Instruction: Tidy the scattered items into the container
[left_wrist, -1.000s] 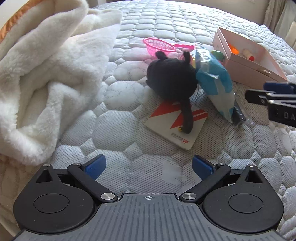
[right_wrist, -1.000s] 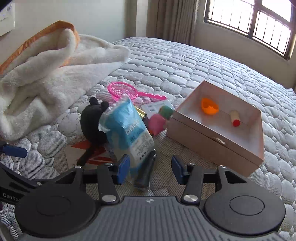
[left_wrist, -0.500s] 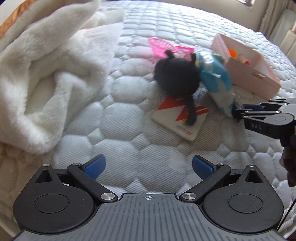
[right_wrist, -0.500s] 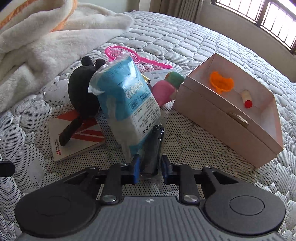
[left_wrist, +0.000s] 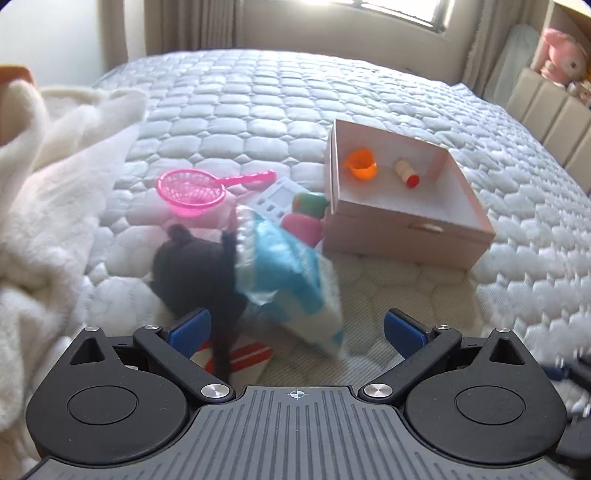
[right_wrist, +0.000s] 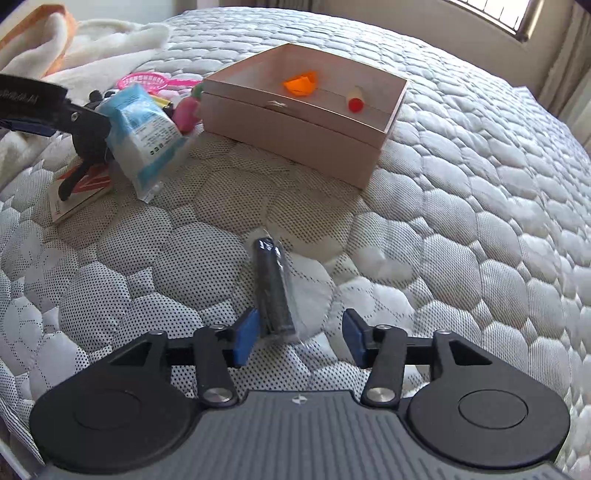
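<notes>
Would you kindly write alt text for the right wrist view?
The right gripper is opening around a black wrapped tube on a quilted mattress. Beyond sits an open pink box holding an orange cup, with toys piled left.

Bare quilted mattress (right_wrist: 461, 229) is lying open between the right gripper (right_wrist: 299, 334) and the pink box (right_wrist: 295, 122), leaving a clear approach. A blue packet (right_wrist: 142, 129), black plush toy (left_wrist: 192, 273) and white blanket (left_wrist: 48, 206) are crowding the left side, blocking passage there.
</notes>
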